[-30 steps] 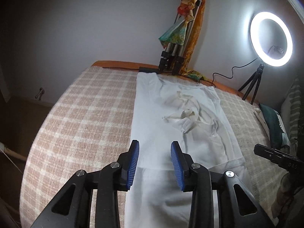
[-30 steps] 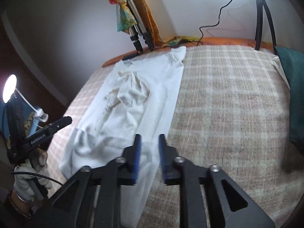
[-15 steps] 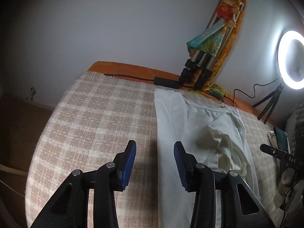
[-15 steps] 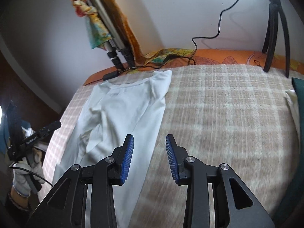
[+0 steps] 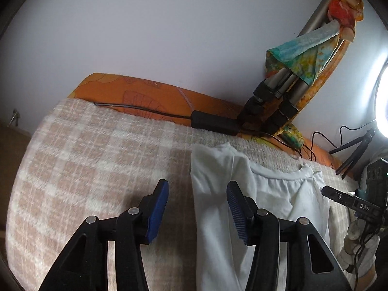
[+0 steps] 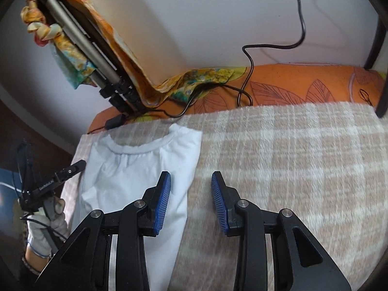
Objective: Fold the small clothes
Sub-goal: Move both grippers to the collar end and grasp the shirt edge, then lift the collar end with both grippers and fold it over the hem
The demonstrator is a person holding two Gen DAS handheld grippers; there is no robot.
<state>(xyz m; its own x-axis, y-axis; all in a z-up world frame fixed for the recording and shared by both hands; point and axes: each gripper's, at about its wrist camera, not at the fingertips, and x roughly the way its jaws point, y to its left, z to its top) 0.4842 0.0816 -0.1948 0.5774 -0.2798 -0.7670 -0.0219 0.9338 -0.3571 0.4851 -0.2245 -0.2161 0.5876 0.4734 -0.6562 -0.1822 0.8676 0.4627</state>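
A white shirt (image 5: 218,184) lies flat on the plaid blanket, folded lengthwise into a long strip, its neckline toward the wall. It also shows in the right wrist view (image 6: 135,169). My left gripper (image 5: 197,208) is open and empty, straddling the shirt's left edge near the shoulder corner. My right gripper (image 6: 191,200) is open and empty, straddling the shirt's right edge near the other shoulder corner. Each gripper also shows at the edge of the other's view.
The beige plaid blanket (image 5: 84,169) covers an orange mattress (image 5: 145,97) against a white wall. A folded tripod (image 5: 278,101) with a colourful cloth leans at the wall; a black adapter (image 5: 213,122) and cables lie there. A ring light (image 5: 382,104) stands at right.
Both grippers have moved forward along the shirt from its lower end to the shoulder corners near the wall. The right gripper has opened wider. The bunched cloth is out of view.
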